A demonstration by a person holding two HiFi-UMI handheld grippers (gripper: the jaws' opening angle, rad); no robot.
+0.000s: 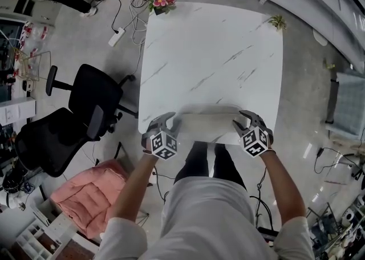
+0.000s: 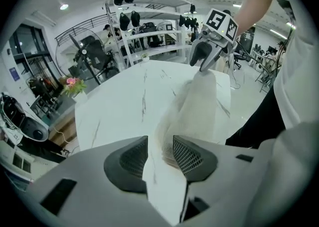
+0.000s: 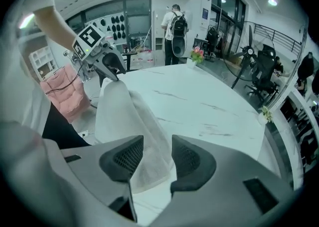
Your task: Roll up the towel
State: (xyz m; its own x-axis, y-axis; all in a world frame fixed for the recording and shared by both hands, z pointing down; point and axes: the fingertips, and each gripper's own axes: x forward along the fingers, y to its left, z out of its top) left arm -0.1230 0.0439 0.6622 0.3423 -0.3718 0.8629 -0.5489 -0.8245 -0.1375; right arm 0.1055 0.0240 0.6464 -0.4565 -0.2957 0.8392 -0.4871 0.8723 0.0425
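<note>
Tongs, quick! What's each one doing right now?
Left tongs: closed on the white terry-cloth towel.
Right tongs: closed on the same towel's other end.

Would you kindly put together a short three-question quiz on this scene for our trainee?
1. True or false: the towel is at the far edge of the table.
2. The towel is held by: A) neither gripper; B) one gripper only; C) the left gripper and the right gripper.
3. Fill in: the flowers by the table's far corner are ____.
Key: 1 false; 2 C; 3 pink.
</note>
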